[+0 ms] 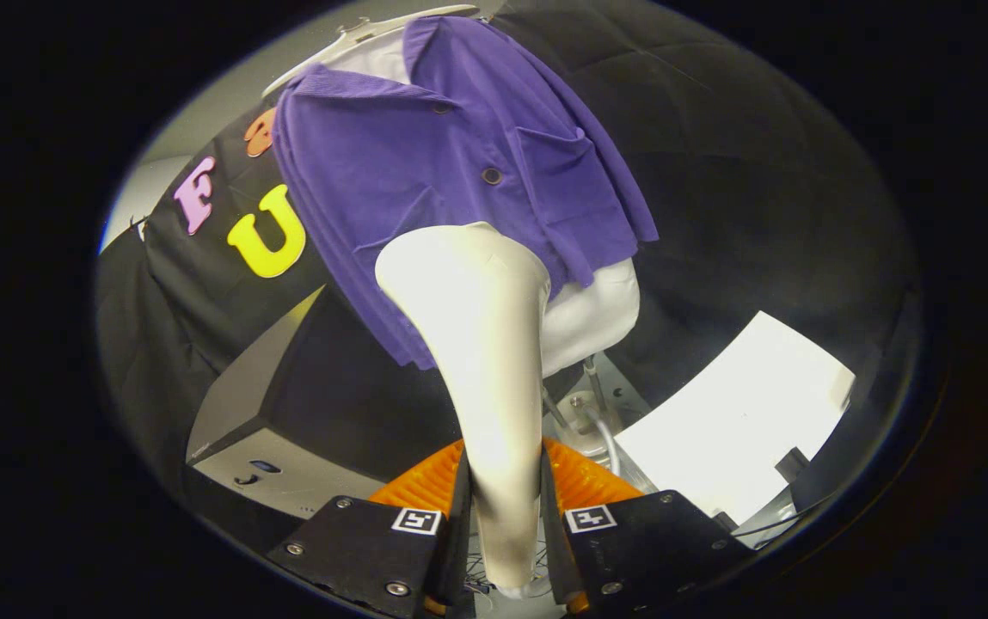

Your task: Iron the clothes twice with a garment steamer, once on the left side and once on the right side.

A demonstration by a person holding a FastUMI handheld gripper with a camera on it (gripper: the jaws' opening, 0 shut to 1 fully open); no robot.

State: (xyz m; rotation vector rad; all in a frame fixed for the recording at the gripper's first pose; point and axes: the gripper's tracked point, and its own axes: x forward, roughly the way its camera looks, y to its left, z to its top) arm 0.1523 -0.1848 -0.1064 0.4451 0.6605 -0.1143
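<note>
A purple corduroy shirt (459, 172) hangs on a white mannequin torso (597, 314) with a white hanger (356, 39) at its collar. The cream garment steamer (481, 344) stands up between the fingers, its handle pinched from both sides. My gripper (504, 524) is shut on that handle. The steamer's wide head (459, 262) rises in front of the shirt's lower hem, near the middle of the front. Whether the head touches the cloth cannot be told.
A grey box-shaped machine (279, 464) stands to the left below the shirt. A white sheet (734, 430) lies on the right. The mannequin's metal pole and base (584, 404) with a hose stand just beyond the fingers.
</note>
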